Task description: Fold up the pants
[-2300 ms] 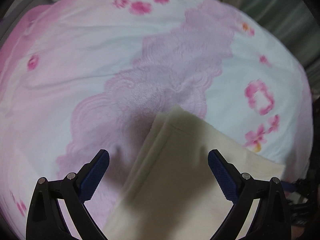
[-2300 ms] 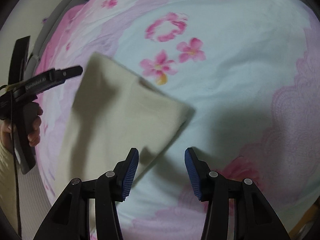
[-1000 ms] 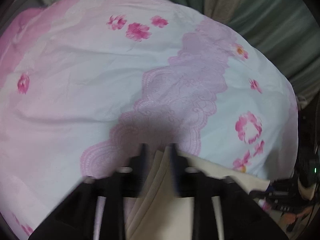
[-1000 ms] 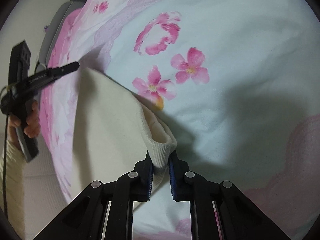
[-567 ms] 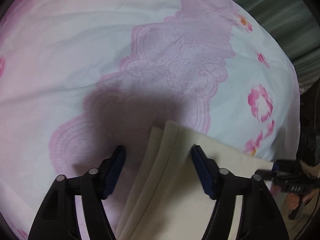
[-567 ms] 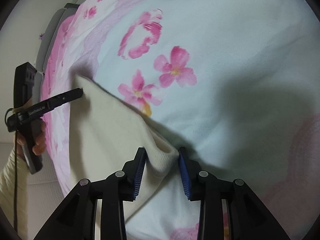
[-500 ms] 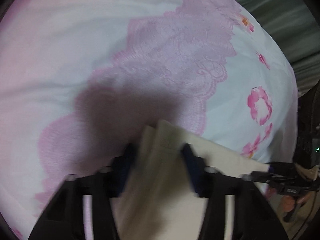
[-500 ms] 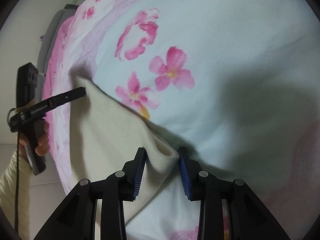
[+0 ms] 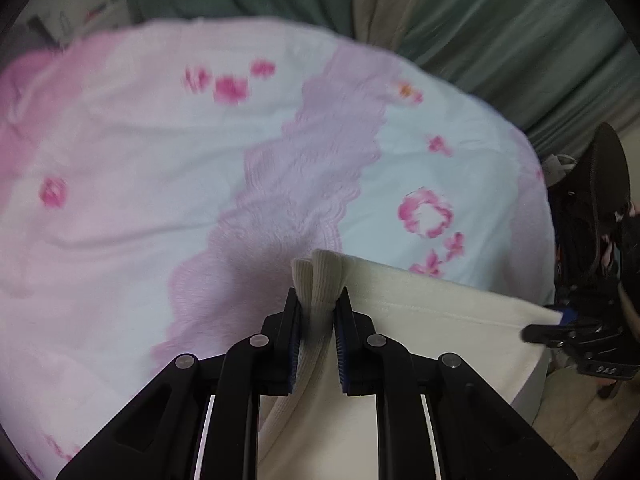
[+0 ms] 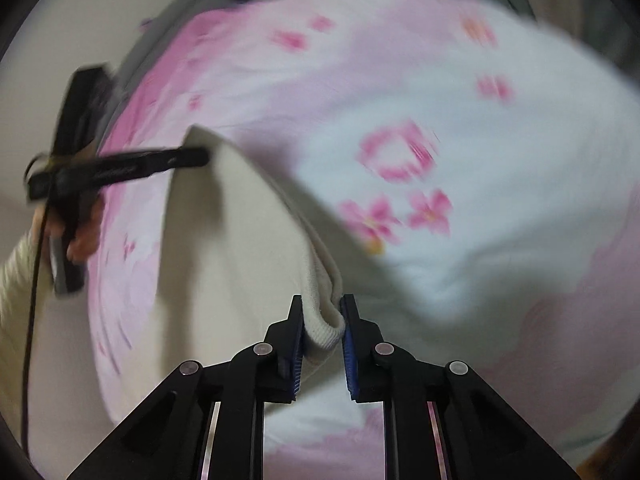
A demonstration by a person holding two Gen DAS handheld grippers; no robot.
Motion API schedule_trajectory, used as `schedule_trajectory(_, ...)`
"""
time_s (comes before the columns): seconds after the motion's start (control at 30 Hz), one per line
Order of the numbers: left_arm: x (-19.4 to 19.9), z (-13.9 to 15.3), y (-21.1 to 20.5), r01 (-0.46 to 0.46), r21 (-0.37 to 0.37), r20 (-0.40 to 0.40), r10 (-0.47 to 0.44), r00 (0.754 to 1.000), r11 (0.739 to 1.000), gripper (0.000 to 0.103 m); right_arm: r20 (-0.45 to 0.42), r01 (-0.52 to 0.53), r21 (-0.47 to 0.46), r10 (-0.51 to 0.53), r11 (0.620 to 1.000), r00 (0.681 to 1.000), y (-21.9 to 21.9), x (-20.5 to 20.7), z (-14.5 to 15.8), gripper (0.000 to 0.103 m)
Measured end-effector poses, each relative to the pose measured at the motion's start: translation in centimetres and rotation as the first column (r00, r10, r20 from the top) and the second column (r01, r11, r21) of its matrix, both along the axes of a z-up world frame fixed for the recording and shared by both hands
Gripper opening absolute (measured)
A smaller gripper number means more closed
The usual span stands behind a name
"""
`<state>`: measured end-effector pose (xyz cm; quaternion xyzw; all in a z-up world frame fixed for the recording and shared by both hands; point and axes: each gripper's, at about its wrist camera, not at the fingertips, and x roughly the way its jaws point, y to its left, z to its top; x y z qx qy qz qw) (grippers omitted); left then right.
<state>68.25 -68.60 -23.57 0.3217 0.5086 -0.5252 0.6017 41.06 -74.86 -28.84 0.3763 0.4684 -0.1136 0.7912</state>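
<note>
Cream pants [image 9: 420,340] lie folded on a pink flowered bedspread [image 9: 160,168]. My left gripper [image 9: 318,300] is shut on one ribbed corner of the pants and holds it raised. My right gripper [image 10: 322,312] is shut on the other ribbed corner of the pants [image 10: 240,248]. The edge between the two corners is lifted off the bed. In the right wrist view the left gripper [image 10: 120,168] shows at the far corner. In the left wrist view the right gripper [image 9: 576,332] shows at the right edge.
The bedspread [image 10: 500,160] fills most of both views. Green curtains [image 9: 500,32] hang behind the bed. A dark chair with clutter [image 9: 596,200] stands at the right of the bed. A grey bed frame [image 10: 168,28] shows at the far left.
Both grippers have closed on the pants' corners after opening for a moment. They have lifted the edge off the bed, and both views have pulled back and tilted up.
</note>
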Motion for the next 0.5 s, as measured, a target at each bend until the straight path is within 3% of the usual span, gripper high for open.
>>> schedule_trajectory(0.07,-0.6,2.2,1.9,0.006,-0.037,0.025,-0.005,1.0,0.999,0.017,0.012,-0.039,-0.079,0.04,0.996,0.999,1.7,0.2,2.9,0.017)
schedule_trajectory(0.2,-2.4,5.4,5.1,0.005,-0.083,0.068,0.001,0.998,0.997,0.017,0.045,-0.072,-0.147,0.079,0.986,0.996,4.9,-0.1,7.3,0.017)
schedule_trajectory(0.33,-3.5,9.4,10.8,-0.013,-0.15,0.115,0.031,0.993,0.989,0.017,0.054,-0.125,-0.257,0.144,0.958,0.988,9.5,-0.9,11.2,0.017)
schedule_trajectory(0.5,-4.3,11.8,18.6,-0.048,-0.194,0.154,0.079,0.985,0.98,0.017,0.047,-0.2,-0.342,0.229,0.918,0.972,16.9,-1.3,15.1,0.017)
